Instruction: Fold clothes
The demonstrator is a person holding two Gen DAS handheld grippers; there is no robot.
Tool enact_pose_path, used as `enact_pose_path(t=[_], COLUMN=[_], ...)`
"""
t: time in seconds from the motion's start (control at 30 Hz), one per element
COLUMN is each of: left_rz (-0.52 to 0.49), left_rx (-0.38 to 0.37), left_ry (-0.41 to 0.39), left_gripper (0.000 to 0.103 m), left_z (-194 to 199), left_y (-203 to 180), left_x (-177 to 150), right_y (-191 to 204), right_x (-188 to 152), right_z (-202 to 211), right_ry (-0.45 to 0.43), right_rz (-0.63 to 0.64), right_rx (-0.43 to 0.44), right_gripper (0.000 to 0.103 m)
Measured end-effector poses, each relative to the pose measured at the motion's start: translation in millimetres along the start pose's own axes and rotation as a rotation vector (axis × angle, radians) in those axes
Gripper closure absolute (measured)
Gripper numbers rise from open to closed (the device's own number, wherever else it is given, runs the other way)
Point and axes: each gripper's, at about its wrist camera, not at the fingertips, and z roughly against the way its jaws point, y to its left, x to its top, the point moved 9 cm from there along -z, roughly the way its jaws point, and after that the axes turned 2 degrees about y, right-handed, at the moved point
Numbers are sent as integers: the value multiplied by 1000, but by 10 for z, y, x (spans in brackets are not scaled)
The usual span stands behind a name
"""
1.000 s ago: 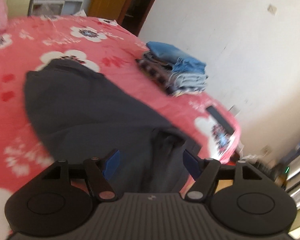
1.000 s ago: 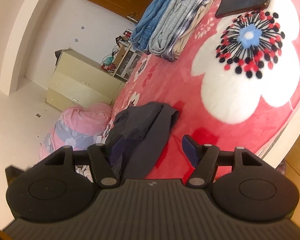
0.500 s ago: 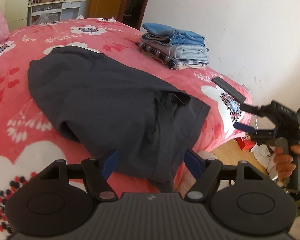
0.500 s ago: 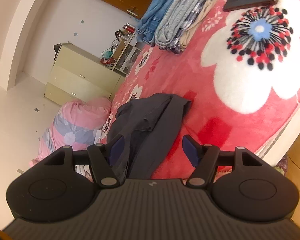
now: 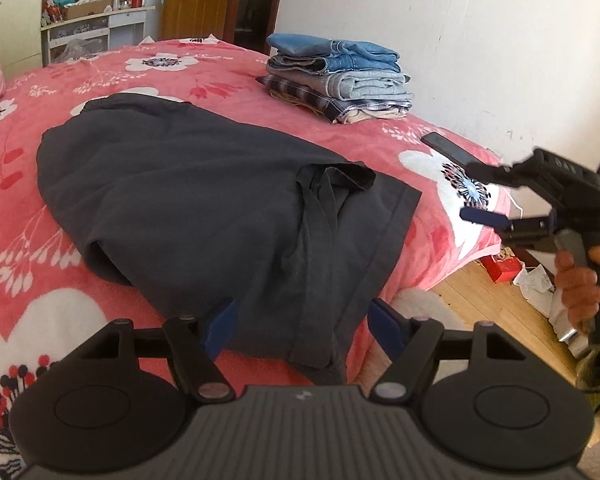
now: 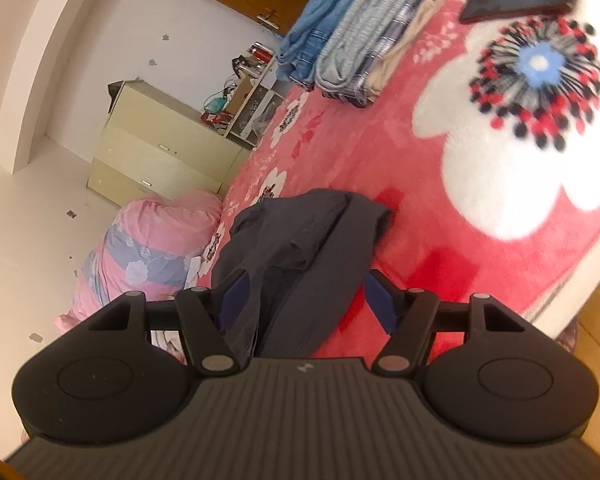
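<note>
A dark grey garment (image 5: 200, 200) lies spread on the red flowered bed (image 5: 60, 80), its crumpled end hanging over the near edge. My left gripper (image 5: 302, 328) hovers just before that hanging hem. Its jaws are closing a little, and the cloth shows between the blue pads without being pressed. In the right wrist view the same garment (image 6: 300, 240) lies ahead of my right gripper (image 6: 308, 300), which is open with nothing gripped. In the left wrist view the right gripper (image 5: 468, 191) stands off the bed's corner in a hand (image 5: 580, 280), well apart from the garment.
A stack of folded clothes (image 5: 336, 80) sits at the bed's far right, with a dark phone (image 5: 448, 148) in front of it near the edge. Wooden floor (image 5: 480, 300) with a red box (image 5: 504, 268) lies beside the bed. A pink pillow (image 6: 156, 248) and a cream cabinet (image 6: 160, 152) stand beyond.
The left gripper has sunk and drawn in toward the garment's near hem. The right gripper has come into the left wrist view at the right. The right wrist view has shifted only slightly.
</note>
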Motion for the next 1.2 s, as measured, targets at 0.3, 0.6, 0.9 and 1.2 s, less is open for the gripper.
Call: enact_pose_path(t=[0.3, 0.6, 0.9, 1.2], left_rz=[-69, -130, -195, -225], left_rx=[10, 13, 67, 99], left_ry=[-21, -10, -14, -10], left_gripper=[44, 61, 61, 85], left_z=[-109, -252, -262, -329], left_y=[-77, -138, -176, -226], left_x=[-4, -79, -143, -159], right_y=[87, -20, 161, -226], right_x=[255, 316, 522, 635], right_z=[-597, -1220, -945, -725], right_ry=[74, 198, 112, 97], right_rz=[1, 15, 57, 19], right_rx=[4, -110, -22, -79], right_gripper=[42, 68, 101, 101])
